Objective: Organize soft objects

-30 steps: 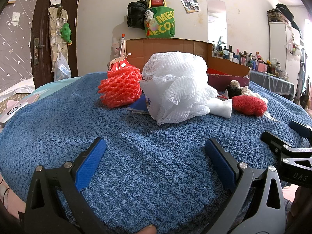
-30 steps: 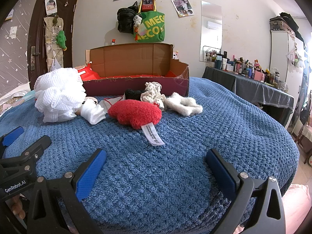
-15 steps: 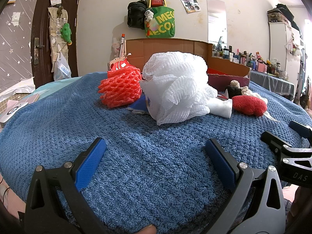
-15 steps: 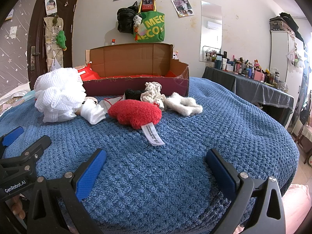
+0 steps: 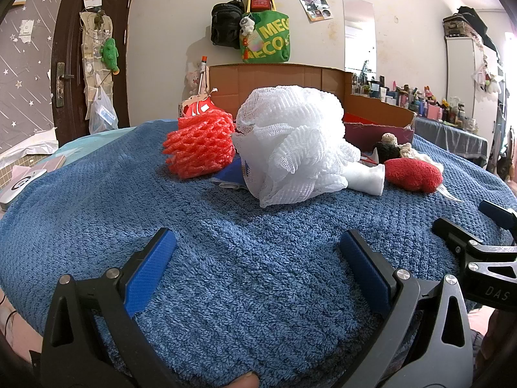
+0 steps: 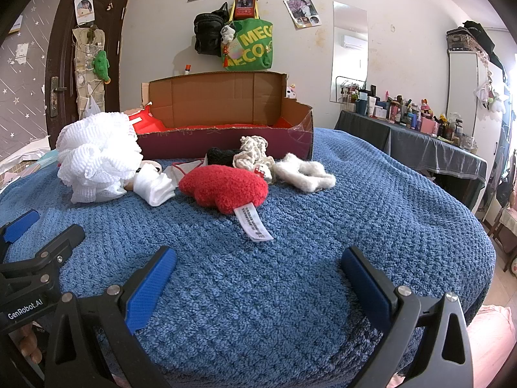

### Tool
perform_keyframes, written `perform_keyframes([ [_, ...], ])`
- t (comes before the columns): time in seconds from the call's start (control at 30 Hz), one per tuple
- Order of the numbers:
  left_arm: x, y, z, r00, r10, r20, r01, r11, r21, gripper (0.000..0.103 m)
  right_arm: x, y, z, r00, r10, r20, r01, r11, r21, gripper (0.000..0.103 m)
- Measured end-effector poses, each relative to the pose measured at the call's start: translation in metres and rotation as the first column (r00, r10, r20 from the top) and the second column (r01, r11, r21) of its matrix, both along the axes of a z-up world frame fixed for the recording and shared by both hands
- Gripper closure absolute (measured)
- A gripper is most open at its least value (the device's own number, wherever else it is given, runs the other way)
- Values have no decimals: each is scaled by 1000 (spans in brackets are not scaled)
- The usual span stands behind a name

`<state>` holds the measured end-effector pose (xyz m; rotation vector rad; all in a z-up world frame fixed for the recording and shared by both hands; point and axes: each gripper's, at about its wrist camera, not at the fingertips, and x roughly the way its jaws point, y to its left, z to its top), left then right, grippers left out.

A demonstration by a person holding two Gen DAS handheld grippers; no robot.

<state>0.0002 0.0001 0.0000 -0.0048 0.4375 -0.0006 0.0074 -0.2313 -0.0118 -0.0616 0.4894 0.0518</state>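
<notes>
The left tool (image 5: pixel 257 250) hangs low over the near edge of the blue knitted blanket (image 5: pixel 226 258), fingers spread wide and holding nothing. The right tool (image 6: pixel 258 262) sits the same way just to its right, also released and empty; each tool's black frame shows at the side of the other's view.

Ahead of both tools lies a broad stretch of bare blanket, open room before the first soft things. The blanket rounds off at its near and right edges, and to the right the floor drops away.

Farther in, a white mesh bath pouf (image 5: pixel 290 142) lies beside a red foam net (image 5: pixel 200 148), which is on its left. To the pouf's right lies a folded white sock (image 6: pixel 155 187), touching it, then a red plush heart (image 6: pixel 226 187) with a white label (image 6: pixel 253 223) trailing toward the tools. Behind the heart are a black knit piece (image 6: pixel 219 156), a cream yarn bundle (image 6: pixel 253 153) and a white fluffy piece (image 6: pixel 303 173).

At the far side stands an open cardboard box (image 6: pixel 226 119). On the wall hangs a green tote bag (image 6: pixel 252 48); a cluttered dresser (image 6: pixel 420 135) stands right, a dark door (image 5: pixel 61 64) left.
</notes>
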Motion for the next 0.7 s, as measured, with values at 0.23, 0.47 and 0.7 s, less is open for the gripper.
perform_keyframes([
  [0.23, 0, 0, 0, 1000, 0, 0, 0, 1000, 1, 0, 0, 0, 0, 1000, 0, 0, 0, 1000, 0, 0],
  [0.47, 3, 1, 5, 1000, -12, -12, 12, 1000, 3, 0, 0, -1, 2, 1000, 3, -4, -3, 1000, 3, 0],
  [0.7, 11, 0, 28, 999, -42, 20, 42, 999, 11, 0, 7, -11, 16, 1000, 9, -11, -8, 1000, 20, 0],
])
